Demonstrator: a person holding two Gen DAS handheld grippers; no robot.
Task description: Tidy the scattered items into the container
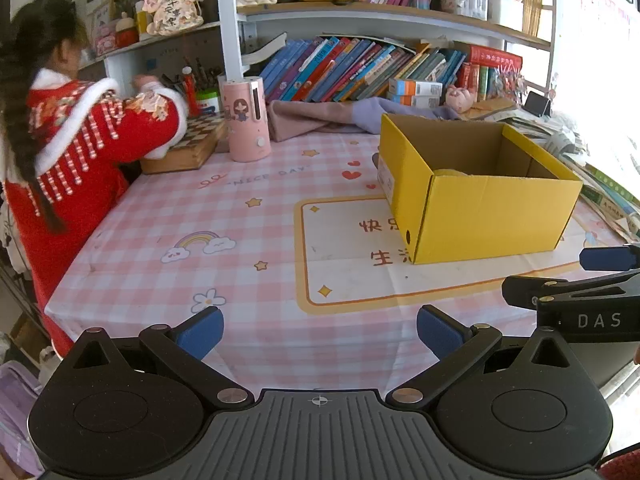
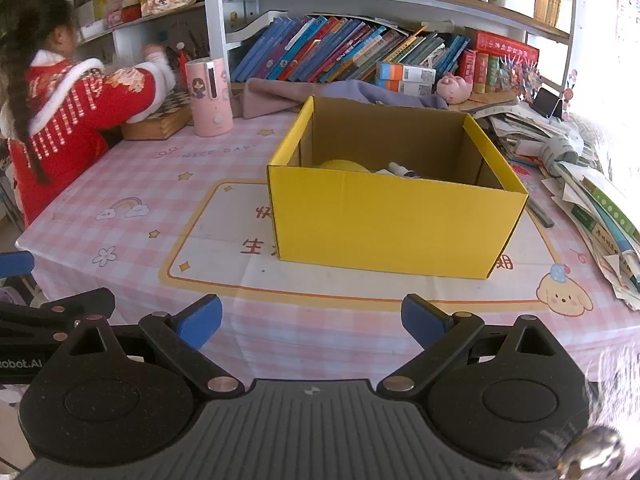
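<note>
An open yellow cardboard box (image 2: 396, 228) stands on the pink checked tablecloth; it also shows in the left wrist view (image 1: 492, 216). Inside it I see a yellow rounded item (image 2: 344, 166) and a small white and dark item (image 2: 402, 170); the rest of the inside is hidden by the front wall. My left gripper (image 1: 320, 330) is open and empty over the table's near edge, left of the box. My right gripper (image 2: 312, 322) is open and empty, in front of the box. The right gripper's side shows at the right edge of the left wrist view (image 1: 580, 304).
A girl in a red coat (image 1: 80, 152) sits at the table's left side by a wooden chessboard box (image 1: 188, 148). A pink canister (image 1: 246, 120) and folded cloth (image 1: 320, 118) lie at the back. Book and paper piles (image 2: 592, 200) crowd the right edge. Bookshelves (image 2: 360, 52) stand behind.
</note>
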